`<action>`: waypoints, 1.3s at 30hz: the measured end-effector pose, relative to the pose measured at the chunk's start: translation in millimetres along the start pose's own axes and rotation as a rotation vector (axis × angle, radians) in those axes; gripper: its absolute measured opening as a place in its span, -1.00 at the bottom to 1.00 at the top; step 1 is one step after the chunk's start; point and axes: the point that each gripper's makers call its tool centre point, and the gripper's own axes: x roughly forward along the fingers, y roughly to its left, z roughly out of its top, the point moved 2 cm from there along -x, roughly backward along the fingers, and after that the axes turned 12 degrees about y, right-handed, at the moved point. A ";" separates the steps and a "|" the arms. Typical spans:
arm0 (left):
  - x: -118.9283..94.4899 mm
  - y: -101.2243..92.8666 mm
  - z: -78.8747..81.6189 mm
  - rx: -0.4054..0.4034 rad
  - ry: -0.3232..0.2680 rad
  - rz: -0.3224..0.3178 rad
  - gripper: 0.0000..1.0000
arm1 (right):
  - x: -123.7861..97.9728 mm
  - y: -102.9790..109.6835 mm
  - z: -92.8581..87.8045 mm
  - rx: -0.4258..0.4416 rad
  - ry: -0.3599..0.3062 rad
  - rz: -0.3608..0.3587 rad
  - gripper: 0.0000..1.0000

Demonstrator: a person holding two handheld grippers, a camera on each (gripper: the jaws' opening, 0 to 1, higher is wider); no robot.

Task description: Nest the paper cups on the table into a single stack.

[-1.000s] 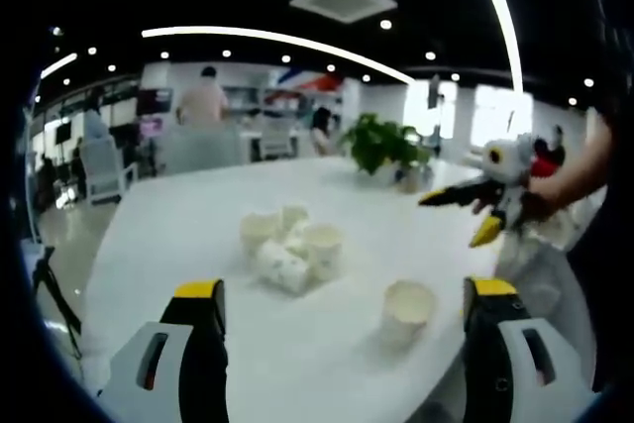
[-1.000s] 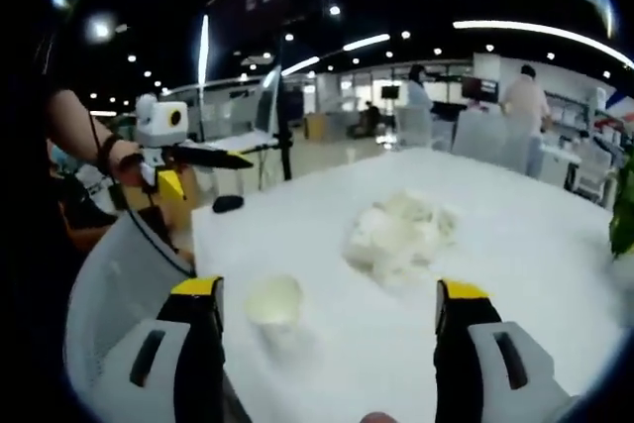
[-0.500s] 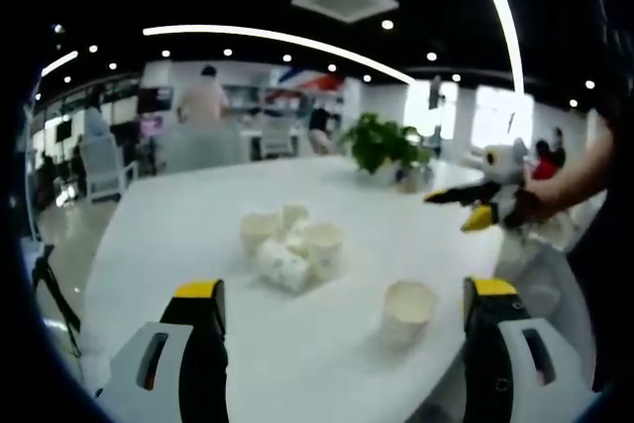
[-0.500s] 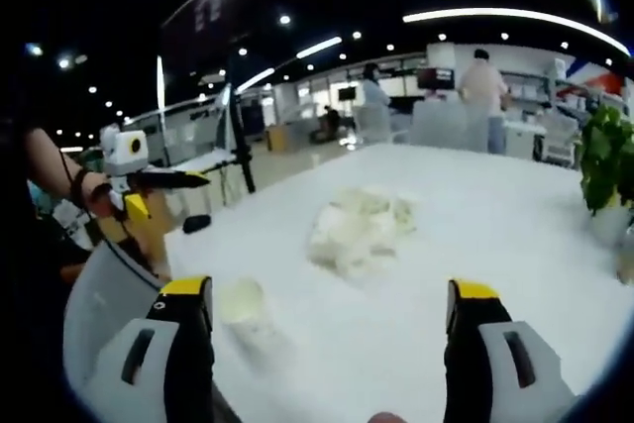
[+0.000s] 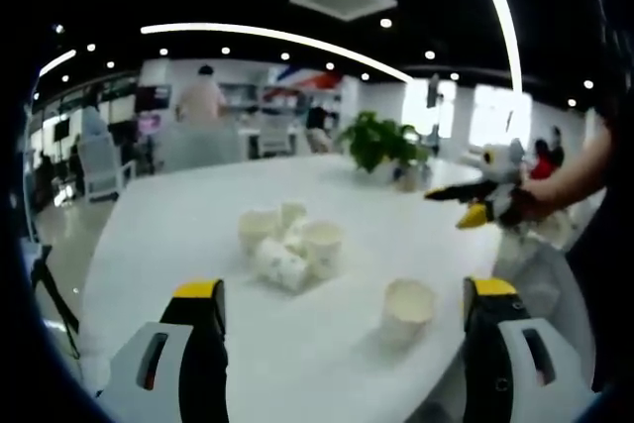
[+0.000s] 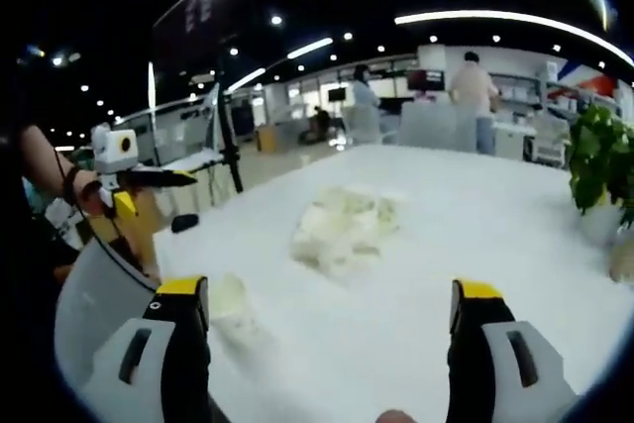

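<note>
Cups (image 5: pixel 287 245), white paper, are lying clustered mid-table (image 5: pixel 178 235) in the left gripper view, one cup (image 5: pixel 407 310) standing apart near the edge; the left gripper (image 5: pixel 347 324) is gaping, empty. In the right gripper view, the cluster is blurring pale; the right gripper (image 6: pixel 332 329) is hanging wide, holding nothing.

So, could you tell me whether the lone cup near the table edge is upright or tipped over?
Upright. In the left gripper view the lone cup stands on its base on the table, open rim facing up, apart from the cluster of cups.
</note>
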 end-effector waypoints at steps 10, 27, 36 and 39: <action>5.1 -1.0 -9.6 -0.003 0.022 -0.010 1.00 | 23.8 -10.6 9.2 -0.017 0.006 -0.011 1.00; 0.6 6.3 -27.8 -0.047 0.049 0.011 1.00 | 104.0 -2.7 30.2 -0.138 0.079 0.063 0.83; -2.2 6.0 -31.2 -0.056 0.047 0.016 1.00 | 137.0 4.7 32.1 -0.175 0.122 0.104 0.75; -3.3 5.3 -31.3 -0.059 0.041 0.012 1.00 | 144.9 4.7 35.1 -0.182 0.132 0.104 0.69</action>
